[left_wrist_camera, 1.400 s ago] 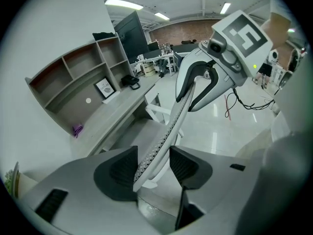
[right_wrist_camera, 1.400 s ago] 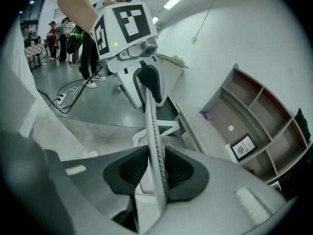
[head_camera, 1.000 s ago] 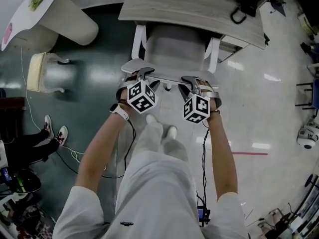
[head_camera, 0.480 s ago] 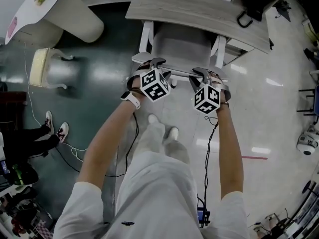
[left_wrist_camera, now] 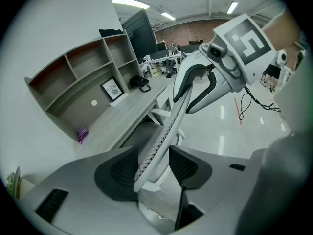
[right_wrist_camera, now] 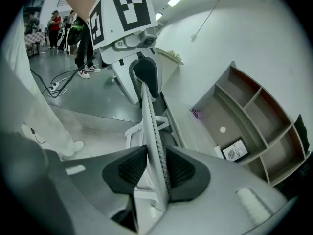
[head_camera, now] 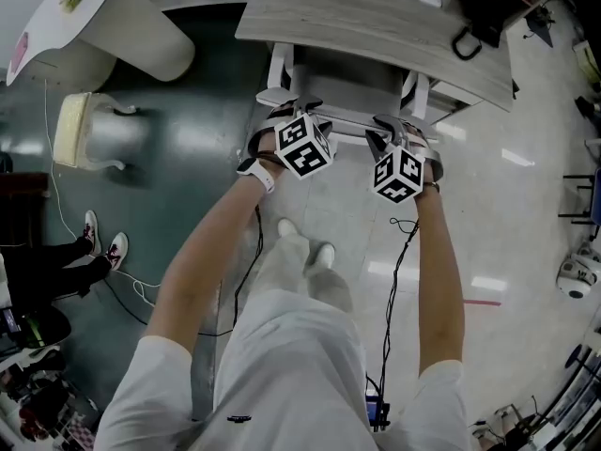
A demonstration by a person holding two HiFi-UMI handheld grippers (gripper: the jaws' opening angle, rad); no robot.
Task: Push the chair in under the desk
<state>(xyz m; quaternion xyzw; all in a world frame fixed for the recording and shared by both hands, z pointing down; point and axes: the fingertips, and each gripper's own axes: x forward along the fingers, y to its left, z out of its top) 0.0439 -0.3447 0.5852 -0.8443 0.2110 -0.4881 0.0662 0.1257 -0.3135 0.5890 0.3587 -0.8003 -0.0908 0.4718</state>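
Observation:
The white chair stands with its seat [head_camera: 343, 87] tucked under the grey wooden desk [head_camera: 376, 17]; only its backrest [head_camera: 347, 116] and armrests show. My left gripper [head_camera: 286, 113] clamps the backrest's top edge at its left end, and my right gripper [head_camera: 401, 128] holds the right end. In the left gripper view the perforated backrest edge [left_wrist_camera: 171, 116] runs between the pads of the left gripper [left_wrist_camera: 149, 168]. In the right gripper view the same edge [right_wrist_camera: 149, 116] sits between the pads of the right gripper [right_wrist_camera: 154, 170], whose jaws are opening while the pads still touch it.
A white pedestal table [head_camera: 122, 26] and a pale stool [head_camera: 84, 134] stand on the dark floor at left, with someone's shoes [head_camera: 103, 242] and cables beyond. A shelf unit [left_wrist_camera: 83, 77], picture frame [left_wrist_camera: 112, 89] and purple item [left_wrist_camera: 82, 133] sit on the desk.
The chair has slid forward under the desk, and both grippers have travelled forward with its backrest. The person has stepped after it.

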